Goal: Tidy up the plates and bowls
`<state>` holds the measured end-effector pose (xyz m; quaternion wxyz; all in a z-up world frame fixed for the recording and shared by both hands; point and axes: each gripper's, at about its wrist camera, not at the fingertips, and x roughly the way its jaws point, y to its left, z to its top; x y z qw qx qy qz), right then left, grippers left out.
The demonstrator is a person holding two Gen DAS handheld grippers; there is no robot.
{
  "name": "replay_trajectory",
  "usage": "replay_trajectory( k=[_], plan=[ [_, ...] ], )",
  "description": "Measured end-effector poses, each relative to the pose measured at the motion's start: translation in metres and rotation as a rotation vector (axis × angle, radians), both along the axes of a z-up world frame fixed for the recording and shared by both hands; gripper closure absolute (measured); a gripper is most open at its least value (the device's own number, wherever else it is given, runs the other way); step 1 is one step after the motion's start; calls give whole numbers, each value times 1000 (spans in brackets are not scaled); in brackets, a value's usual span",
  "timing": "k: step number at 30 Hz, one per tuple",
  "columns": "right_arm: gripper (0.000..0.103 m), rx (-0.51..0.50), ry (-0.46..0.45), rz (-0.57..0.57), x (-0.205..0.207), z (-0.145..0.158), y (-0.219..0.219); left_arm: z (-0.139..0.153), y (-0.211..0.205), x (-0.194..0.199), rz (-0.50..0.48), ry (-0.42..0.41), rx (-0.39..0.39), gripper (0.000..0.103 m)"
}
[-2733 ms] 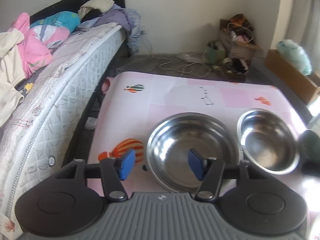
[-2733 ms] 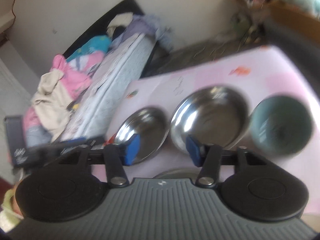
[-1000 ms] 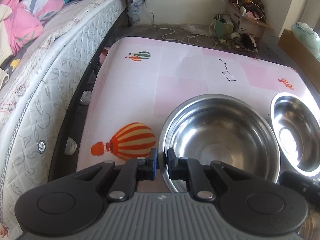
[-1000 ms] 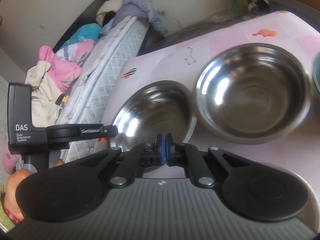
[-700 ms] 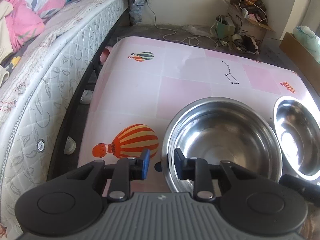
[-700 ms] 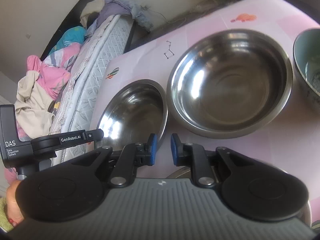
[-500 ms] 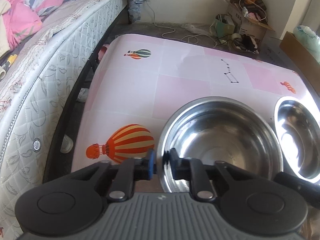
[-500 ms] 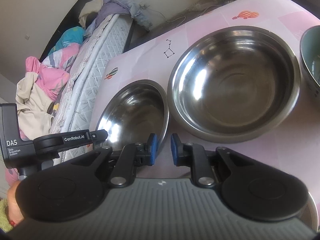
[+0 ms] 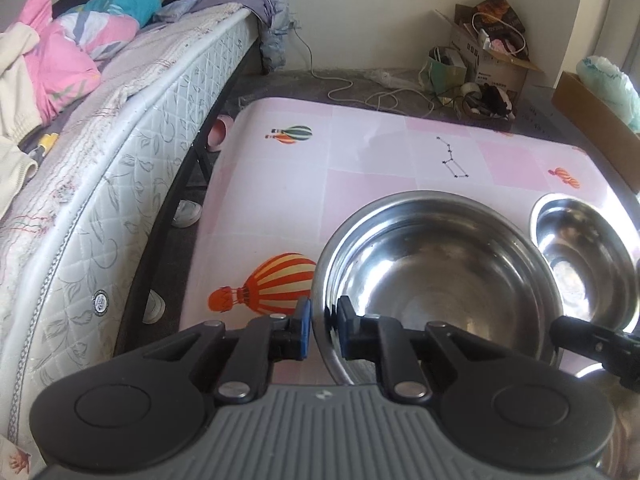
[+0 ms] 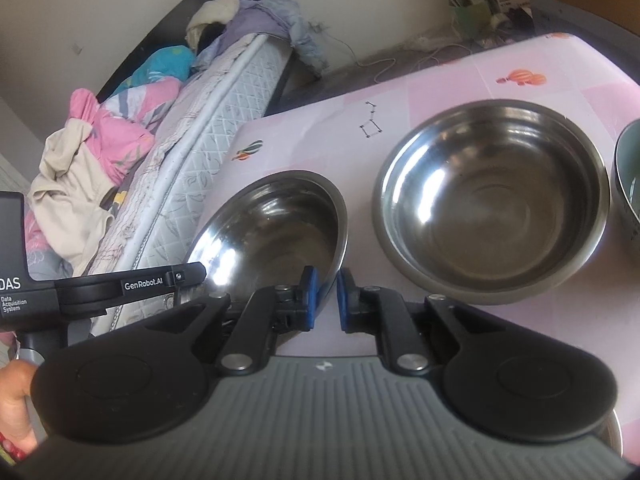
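- left gripper (image 9: 322,322): closed on the near-left rim of the round stainless steel bowl (image 9: 440,280); blue pads sit one on each side of the thin rim, so this is a pinch grip on the wall
- held bowl sits on the pink balloon-print table (image 9: 360,152), just right of the large orange balloon print; from the right wrist view it looks tipped; can't tell if the base is clear of the table
- right gripper (image 10: 325,300): jaws have just been closing and are nearly together, with a narrow slit left between the pads; the same bowl's right rim runs down toward that slit; can't confirm anything is pinched in it, so I read it as closed and not carrying
- second stainless steel bowl (image 9: 580,264) stands just beside the held one on its right, rims close, not nested; grey-green ceramic bowl (image 10: 630,184) is further right at the frame edge
- step in hand, my read: grasp on the first steel bowl is made and stacking hasn't happened; task is early
- next move calls for: lift straight up to clear the neighbour's rim; carry across and centre it over the second steel bowl; lower level, then release
- risk: a one-sided rim pinch lets the bowl swing or slip; fisheye distorts relative sizes, so check which bowl nests in which
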<state>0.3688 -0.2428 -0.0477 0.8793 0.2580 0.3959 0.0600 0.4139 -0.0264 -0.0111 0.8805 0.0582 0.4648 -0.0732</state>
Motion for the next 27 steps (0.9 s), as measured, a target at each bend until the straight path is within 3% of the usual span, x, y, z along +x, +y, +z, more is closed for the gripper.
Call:
replay_trajectory(
  k=[6, 13, 20, 24, 27],
  plan=[
    [93, -9, -42, 5, -15, 24, -6, 29, -12, -15, -27, -46, -16, 88],
    [93, -47, -79, -26, -32, 54, -49, 49, -64, -10, -107, -35, -66, 88],
    [94, -110, -62, -89, -33, 64, -116, 32, -137, 3, -209, 30, -133, 87],
    [94, -149, -34, -100, -26, 57, -137, 19, -170, 1, -218, 0, -50, 86],
    [94, -158, -23, -108, -24, 51, -147, 11, -170, 4, -204, 16, -47, 85]
  ],
)
